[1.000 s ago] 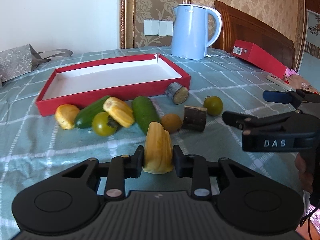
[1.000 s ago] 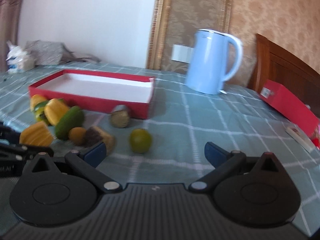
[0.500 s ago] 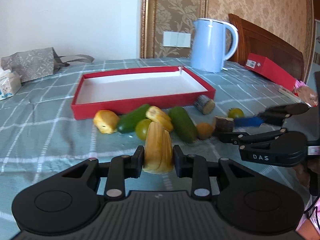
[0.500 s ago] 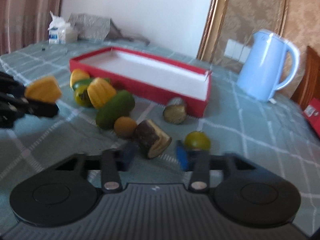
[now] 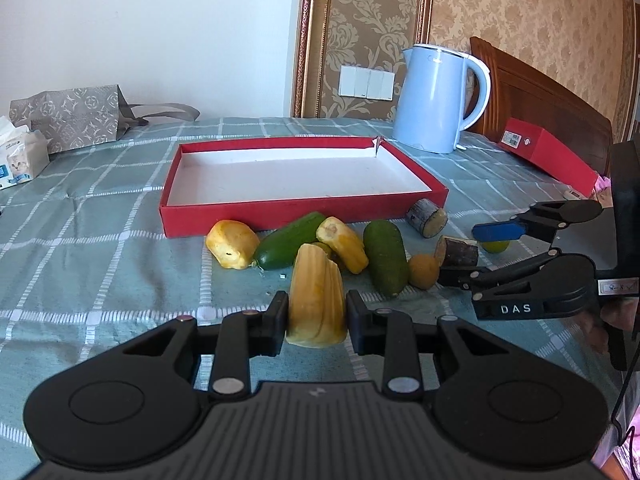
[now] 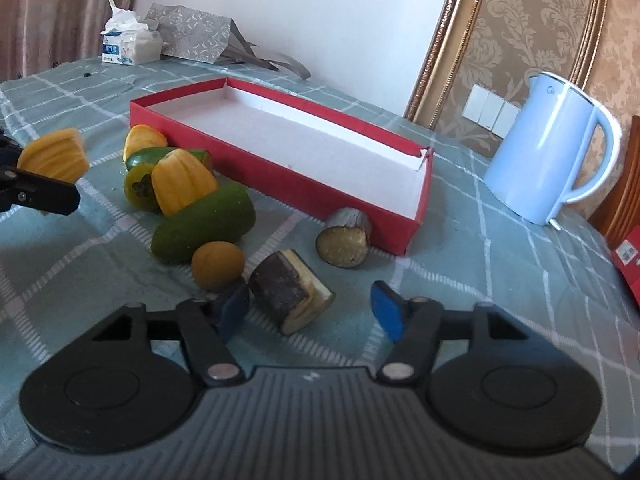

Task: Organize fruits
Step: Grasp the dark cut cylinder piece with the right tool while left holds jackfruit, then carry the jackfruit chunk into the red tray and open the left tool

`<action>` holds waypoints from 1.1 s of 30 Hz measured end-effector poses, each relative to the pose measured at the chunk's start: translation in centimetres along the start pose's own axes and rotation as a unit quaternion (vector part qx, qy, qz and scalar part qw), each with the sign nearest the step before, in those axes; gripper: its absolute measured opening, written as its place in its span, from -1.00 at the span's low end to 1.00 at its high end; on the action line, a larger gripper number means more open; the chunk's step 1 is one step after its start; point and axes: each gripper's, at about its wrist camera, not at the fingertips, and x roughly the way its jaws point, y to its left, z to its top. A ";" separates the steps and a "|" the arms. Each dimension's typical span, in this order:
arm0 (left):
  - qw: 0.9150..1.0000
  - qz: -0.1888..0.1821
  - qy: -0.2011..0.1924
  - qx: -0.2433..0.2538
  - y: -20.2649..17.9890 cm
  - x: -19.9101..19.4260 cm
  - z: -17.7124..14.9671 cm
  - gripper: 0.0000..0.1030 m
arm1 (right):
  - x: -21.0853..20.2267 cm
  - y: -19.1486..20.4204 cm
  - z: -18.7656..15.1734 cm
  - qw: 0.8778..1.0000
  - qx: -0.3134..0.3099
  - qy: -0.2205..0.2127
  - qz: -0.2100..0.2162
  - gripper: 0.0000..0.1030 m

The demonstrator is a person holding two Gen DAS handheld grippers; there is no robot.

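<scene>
Left gripper (image 5: 317, 316) clamped a jackfruit piece (image 5: 316, 300).
Right gripper (image 6: 310, 312) was opening around a cane chunk (image 6: 288, 294), pads clear.

We see the fruits (image 5: 304, 240) lying on the worktop (image 5: 100, 264) before the tray (image 5: 296, 204), kettle (image 5: 436, 100) behind it.

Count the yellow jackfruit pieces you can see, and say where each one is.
3. One jackfruit piece is gripped in the left gripper; one lies at the red tray's near-left corner; one rests between the two cucumbers. More may be hidden.
</scene>
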 end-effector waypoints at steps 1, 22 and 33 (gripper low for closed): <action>1.000 0.000 0.000 -0.001 0.0 0.0 0.0 -0.43 | 0.1 -0.1 0.0 1.000 0.006 0.000 0.011 -0.19; 1.000 0.009 -0.024 -0.008 1.4 0.5 2.8 -0.43 | -1.6 0.0 -0.1 0.996 0.041 -0.061 -0.041 -0.19; 0.999 0.027 -0.006 -0.028 4.4 7.0 8.9 -0.43 | -1.2 -0.2 0.1 0.994 0.064 -0.067 -0.050 -0.19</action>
